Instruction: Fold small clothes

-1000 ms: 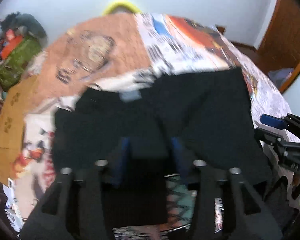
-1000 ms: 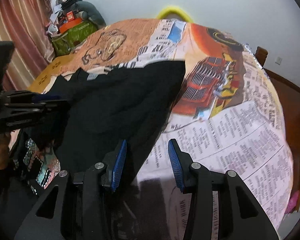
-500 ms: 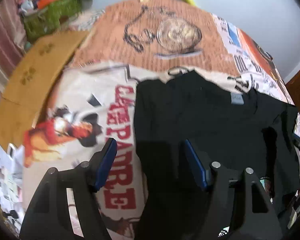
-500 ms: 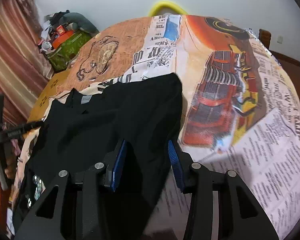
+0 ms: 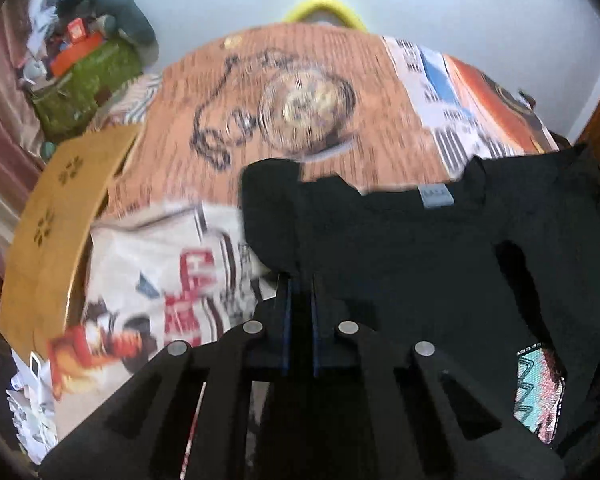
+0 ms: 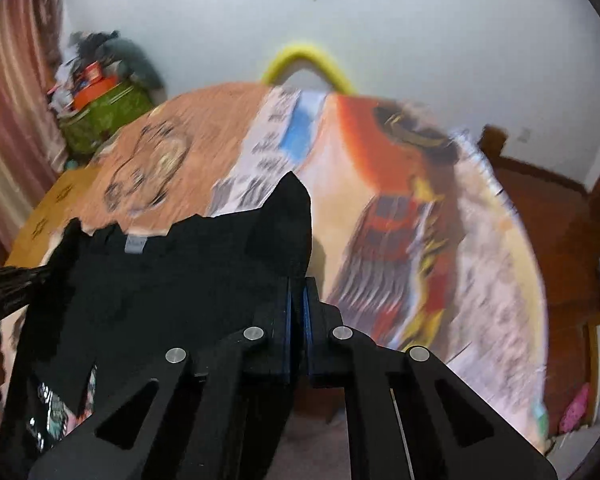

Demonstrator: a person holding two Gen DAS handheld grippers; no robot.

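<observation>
A: Shirt status? Black tee (image 5: 440, 264) lies spread on the printed bedspread (image 5: 300, 104), grey neck label (image 5: 435, 196) facing up.

B: Yep. Left claw (image 5: 300, 300) is pinched tight on its left sleeve edge, right claw (image 6: 298, 304) pinched tight on the right sleeve edge, which sticks up in a point. Pretty blurry shots though.

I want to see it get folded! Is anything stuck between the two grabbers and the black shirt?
No. Both the left gripper and right gripper are shut directly on the black shirt, one at each side edge.
</observation>
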